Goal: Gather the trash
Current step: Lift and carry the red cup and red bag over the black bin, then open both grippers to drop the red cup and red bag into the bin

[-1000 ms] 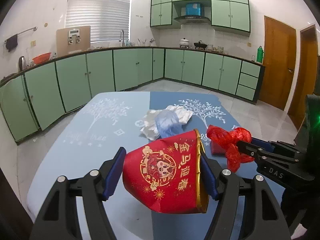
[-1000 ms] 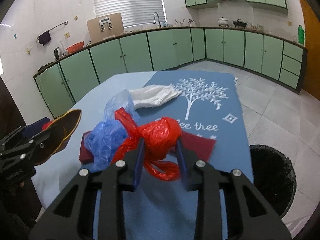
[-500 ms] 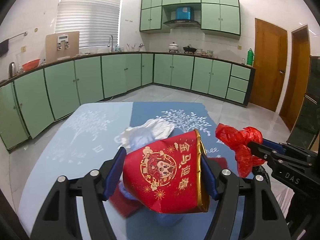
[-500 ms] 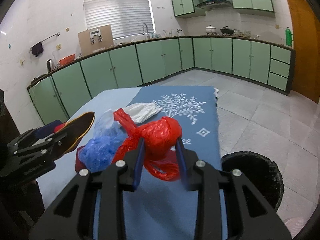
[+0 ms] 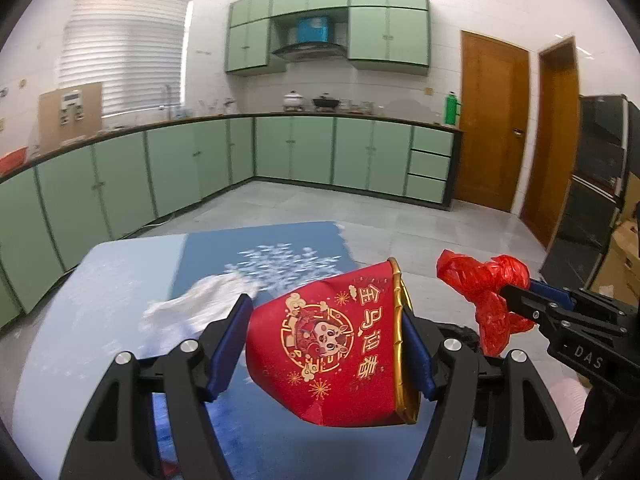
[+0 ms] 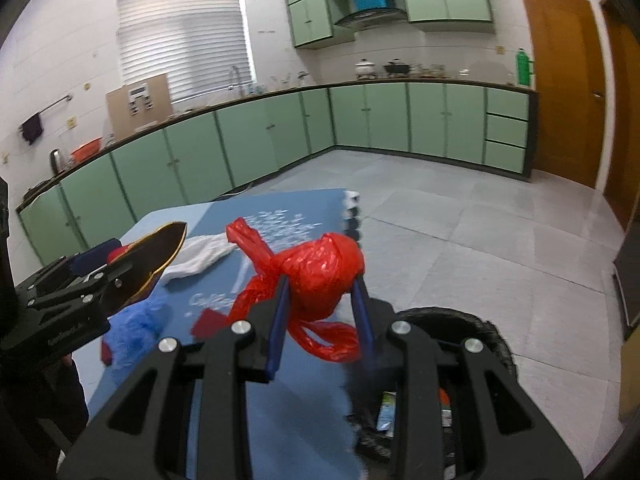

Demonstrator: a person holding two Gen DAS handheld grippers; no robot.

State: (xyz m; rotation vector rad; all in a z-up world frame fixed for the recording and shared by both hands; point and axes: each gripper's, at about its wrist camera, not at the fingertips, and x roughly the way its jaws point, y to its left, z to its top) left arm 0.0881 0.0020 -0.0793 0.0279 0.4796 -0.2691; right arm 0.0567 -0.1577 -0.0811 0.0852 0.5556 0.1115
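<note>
My left gripper [image 5: 326, 344] is shut on a crushed red paper cup [image 5: 332, 348] with gold rim and gold print, held above the blue table [image 5: 120, 280]. The cup [image 6: 152, 260] and left gripper [image 6: 100, 280] also show at the left of the right wrist view. My right gripper [image 6: 320, 312] is shut on a knotted red plastic bag [image 6: 316, 276], held over the table's right edge. In the left wrist view that bag [image 5: 486, 292] hangs at the right. A black trash bin [image 6: 452, 344] sits on the floor just below the right gripper, with trash inside.
On the table lie a white crumpled bag [image 6: 200, 258], a blue plastic bag [image 6: 136, 328] and a dark red flat piece [image 6: 210, 320]. Green cabinets [image 5: 280, 152] line the walls. Wooden doors [image 5: 492, 128] stand at the right, and tiled floor [image 6: 460, 224] lies beyond the table.
Both grippers have risen and swung right with their loads. The table trash has slid down and left in view, and the bin now lies under the right gripper.
</note>
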